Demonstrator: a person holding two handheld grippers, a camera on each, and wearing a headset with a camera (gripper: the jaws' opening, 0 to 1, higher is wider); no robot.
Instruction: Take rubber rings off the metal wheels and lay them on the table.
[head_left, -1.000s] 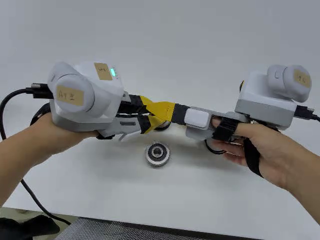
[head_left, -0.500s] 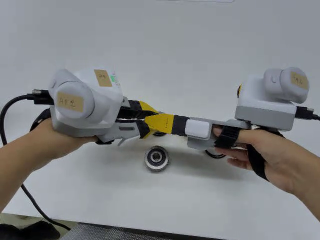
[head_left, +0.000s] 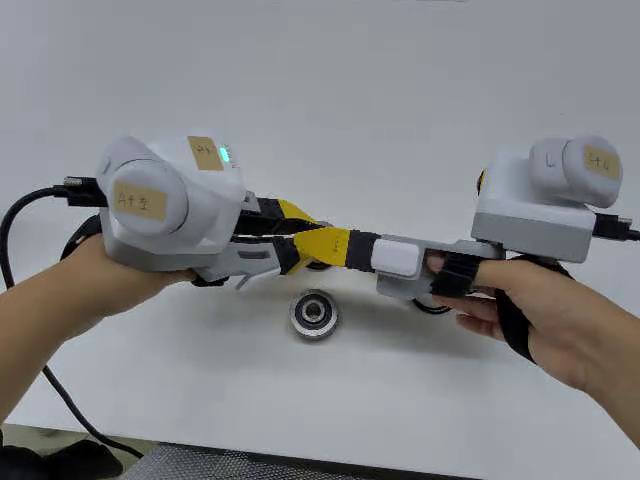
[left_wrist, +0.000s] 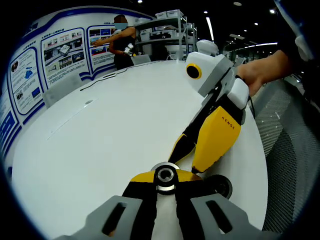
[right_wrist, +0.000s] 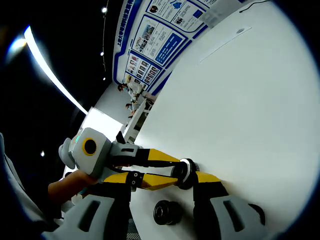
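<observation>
Round metal wheel (left_wrist: 165, 176), yellow left claw (left_wrist: 165, 188)

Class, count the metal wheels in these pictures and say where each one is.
2. The held wheel sits in the left gripper's jaws, above the table; the loose wheel lies on the table beneath. More may be hidden.

Cameras: three views, one spot

From the head view we look forward and down at the table (head_left: 420, 120), close in. In each gripper view we sit low, facing along its jaws, nearly opposed, the right one rolled. All share the loose wheel (head_left: 315, 312); gripper views share the metal wheel (left_wrist: 165, 178) up close.
</observation>
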